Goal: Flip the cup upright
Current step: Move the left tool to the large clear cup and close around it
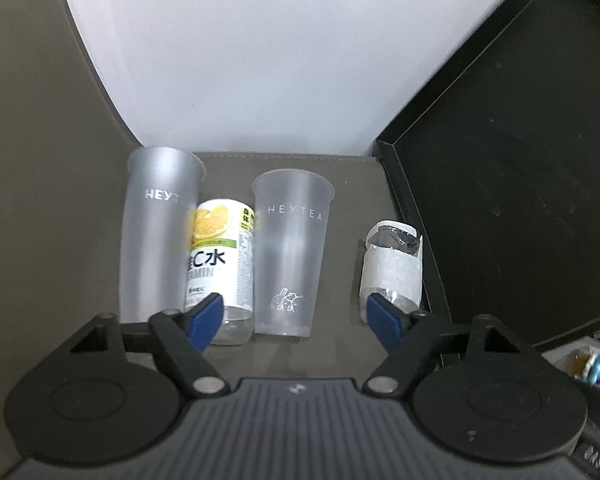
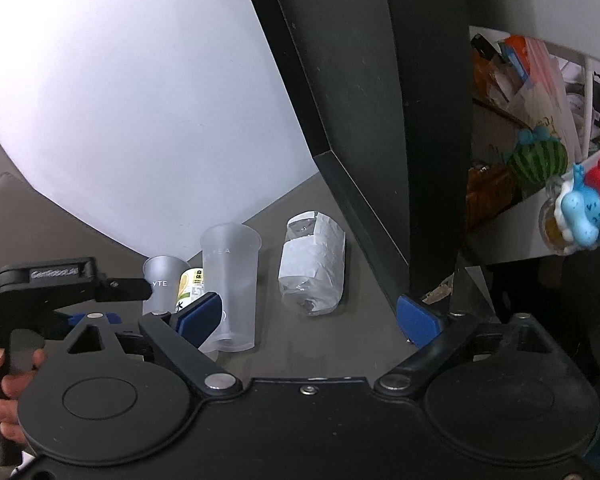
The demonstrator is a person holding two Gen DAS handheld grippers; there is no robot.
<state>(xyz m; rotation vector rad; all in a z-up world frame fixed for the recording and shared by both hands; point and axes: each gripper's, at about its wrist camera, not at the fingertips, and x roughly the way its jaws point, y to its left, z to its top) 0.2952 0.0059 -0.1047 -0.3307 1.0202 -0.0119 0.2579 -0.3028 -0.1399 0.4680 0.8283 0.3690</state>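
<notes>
Two frosted HEYTEA plastic cups stand upright on the grey mat. One cup point(image 1: 290, 256) is in the middle, just beyond my open, empty left gripper point(image 1: 296, 318). The other cup point(image 1: 158, 236) stands at the left behind a lemon vitamin-water bottle point(image 1: 222, 268). In the right wrist view the middle cup point(image 2: 230, 284) stands just right of my left fingertip, the far cup point(image 2: 162, 284) behind it. My right gripper point(image 2: 312, 320) is open and empty above the mat.
A clear bottle wrapped in white paper point(image 1: 392, 268) stands at the right, also in the right wrist view point(image 2: 314, 264). A black monitor point(image 1: 512, 184) stands close on the right. A white wall point(image 1: 260, 60) is behind. Toys and clutter point(image 2: 540, 160) sit far right.
</notes>
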